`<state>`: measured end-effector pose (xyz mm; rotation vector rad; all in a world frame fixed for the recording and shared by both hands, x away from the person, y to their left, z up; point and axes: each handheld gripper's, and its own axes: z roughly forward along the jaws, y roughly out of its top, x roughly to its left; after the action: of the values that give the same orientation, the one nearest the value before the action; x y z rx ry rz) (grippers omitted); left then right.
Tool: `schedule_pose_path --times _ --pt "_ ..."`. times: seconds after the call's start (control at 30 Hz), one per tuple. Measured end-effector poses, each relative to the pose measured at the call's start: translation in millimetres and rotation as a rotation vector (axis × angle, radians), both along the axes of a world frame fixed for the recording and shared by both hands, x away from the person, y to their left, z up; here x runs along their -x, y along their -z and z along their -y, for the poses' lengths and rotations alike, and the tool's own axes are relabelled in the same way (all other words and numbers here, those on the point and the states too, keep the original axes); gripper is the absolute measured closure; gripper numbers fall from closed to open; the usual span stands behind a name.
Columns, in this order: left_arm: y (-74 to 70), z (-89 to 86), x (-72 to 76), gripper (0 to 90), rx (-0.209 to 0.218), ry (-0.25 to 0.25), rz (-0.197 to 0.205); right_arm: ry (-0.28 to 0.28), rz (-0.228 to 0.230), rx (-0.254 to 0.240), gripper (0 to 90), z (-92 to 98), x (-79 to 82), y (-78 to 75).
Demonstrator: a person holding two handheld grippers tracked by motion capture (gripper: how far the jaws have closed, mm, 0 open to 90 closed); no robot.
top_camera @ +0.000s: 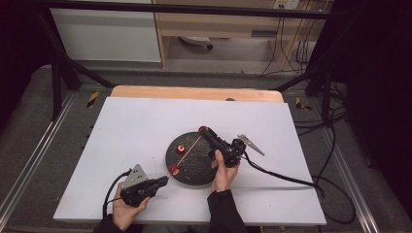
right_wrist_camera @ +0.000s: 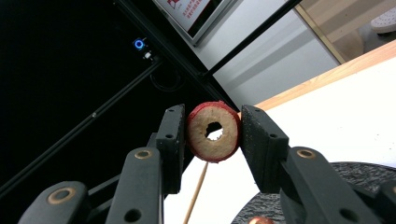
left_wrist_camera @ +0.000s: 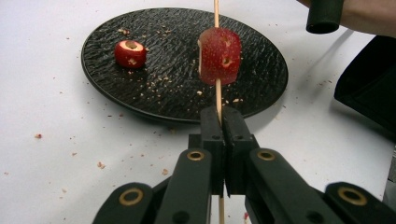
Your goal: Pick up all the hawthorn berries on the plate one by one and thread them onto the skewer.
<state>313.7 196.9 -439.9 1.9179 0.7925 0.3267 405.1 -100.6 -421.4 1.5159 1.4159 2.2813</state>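
Threading red fruit pieces onto a wooden skewer (left_wrist_camera: 217,93) looks to be the work in hand, and by my reading it is roughly a third done. One red piece (left_wrist_camera: 220,55) already sits on the skewer, pierced through and hanging over the near part of the black plate (left_wrist_camera: 261,88). The skewer's near end is pinched between the jaws of the left gripper (left_wrist_camera: 223,122), which are closed tight on it with no gap showing; from there the stick runs up and away over the plate.

A second piece, a cored red ring (right_wrist_camera: 214,131) with a pale cut face and a hole through its middle, is clamped between the jaws of the right gripper (right_wrist_camera: 213,135), pads pressing its skin on both sides. In the right gripper view it is lifted off the plate, with the skewer passing just below it, not yet through the hole. In the high view this gripper reaches over the plate's far edge, at the skewer's far tip.

A third piece (left_wrist_camera: 130,53) lies loose on the plate, apart from the skewer. What remains, I judge, is to line the ring's hole up with the tip, slide it down, then fetch the last piece. Crumbs are scattered over the plate and the white surface (left_wrist_camera: 56,140).
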Motion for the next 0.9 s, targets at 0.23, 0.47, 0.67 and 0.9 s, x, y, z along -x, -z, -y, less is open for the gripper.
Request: schedule_pose_path --times 0.23,0.47,0.67,0.9 --pt "-2.2 5.6 0.5 88.3 0.013 -0.02 0.012 -0.002 0.004 -0.014 61.9 0.0 1.6 -0.2" --pt "-3.5 12.8 1.2 88.4 0.003 -0.033 0.025 0.003 0.01 -0.024 62.0 0.8 2.2 -2.0" --pt "-4.3 18.0 4.0 88.4 0.007 -0.038 0.037 0.001 0.016 -0.023 62.0 1.7 3.1 -3.3" --pt "-5.5 24.7 2.5 88.5 0.013 -0.046 0.041 -0.001 0.022 -0.024 62.1 2.4 4.7 -4.4"
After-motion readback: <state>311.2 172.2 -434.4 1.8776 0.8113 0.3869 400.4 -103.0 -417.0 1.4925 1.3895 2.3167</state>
